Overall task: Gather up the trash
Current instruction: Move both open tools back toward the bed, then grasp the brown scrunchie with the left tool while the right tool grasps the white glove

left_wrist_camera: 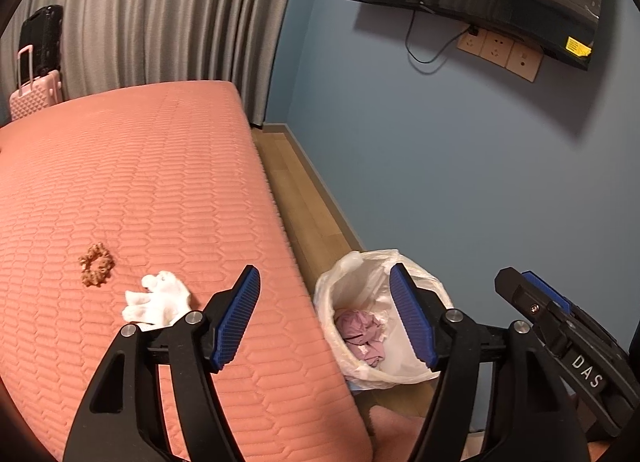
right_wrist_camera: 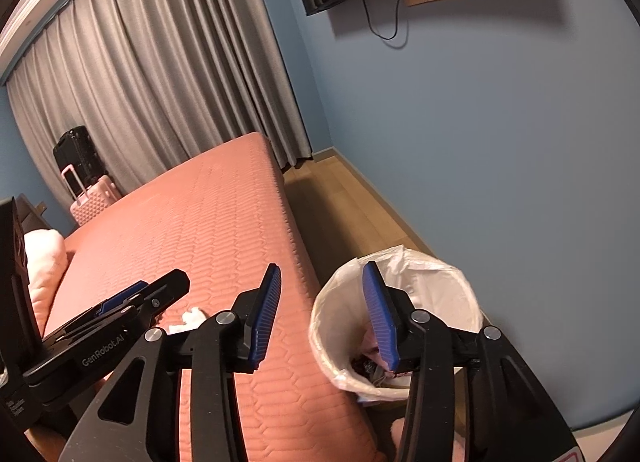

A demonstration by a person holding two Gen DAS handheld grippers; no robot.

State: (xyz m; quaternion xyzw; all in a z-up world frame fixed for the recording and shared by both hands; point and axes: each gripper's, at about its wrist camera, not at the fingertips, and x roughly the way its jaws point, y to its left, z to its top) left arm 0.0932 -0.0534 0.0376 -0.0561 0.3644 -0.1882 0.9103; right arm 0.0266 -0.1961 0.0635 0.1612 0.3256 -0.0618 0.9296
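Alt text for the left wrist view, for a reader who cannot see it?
The open left gripper hangs over the edge of a salmon quilted mattress, empty. A crumpled white tissue and brown scrunchie lie on it; a white-lined bin stands on the floor alongside.

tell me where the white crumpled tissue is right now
In the left wrist view the white crumpled tissue lies on the pink mattress, low and left of centre, between the brown scrunchie and the left tool.
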